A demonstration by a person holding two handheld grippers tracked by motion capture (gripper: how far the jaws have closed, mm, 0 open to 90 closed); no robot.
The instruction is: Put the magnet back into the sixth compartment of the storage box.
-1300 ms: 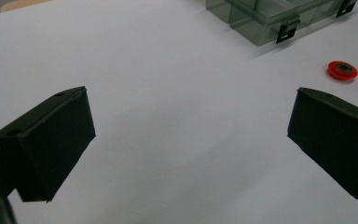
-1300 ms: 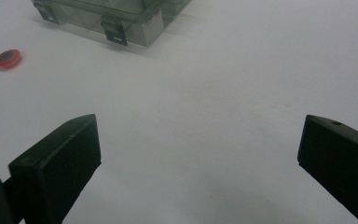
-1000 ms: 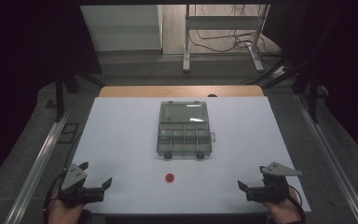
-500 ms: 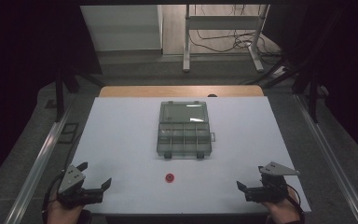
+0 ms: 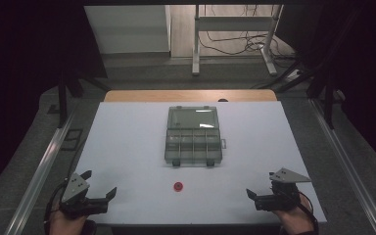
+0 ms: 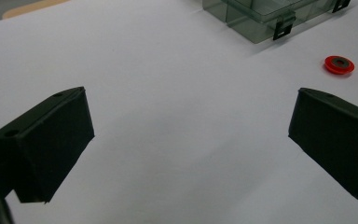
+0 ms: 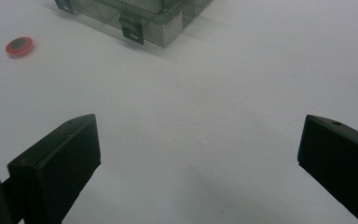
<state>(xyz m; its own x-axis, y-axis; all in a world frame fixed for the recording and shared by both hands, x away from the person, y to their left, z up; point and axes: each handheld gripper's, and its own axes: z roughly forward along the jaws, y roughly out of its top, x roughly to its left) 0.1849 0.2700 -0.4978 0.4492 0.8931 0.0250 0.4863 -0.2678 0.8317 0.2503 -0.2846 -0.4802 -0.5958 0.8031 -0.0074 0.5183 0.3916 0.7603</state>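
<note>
Both jaws spread wide, holding nothing: left gripper (image 5: 99,197), right gripper (image 5: 259,197). Red disc (image 5: 177,186) lies between the 2, ahead of the left (compartment box (image 5: 193,137) beyond). Likely light, stiff, thin; pinch its edges.

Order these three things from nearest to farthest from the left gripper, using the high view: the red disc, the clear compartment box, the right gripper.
From the left gripper:
1. The red disc, on the white table toward the middle, near the front edge.
2. The clear compartment box, farther back at the table's centre, its lid open.
3. The right gripper, at the opposite front corner.
</note>
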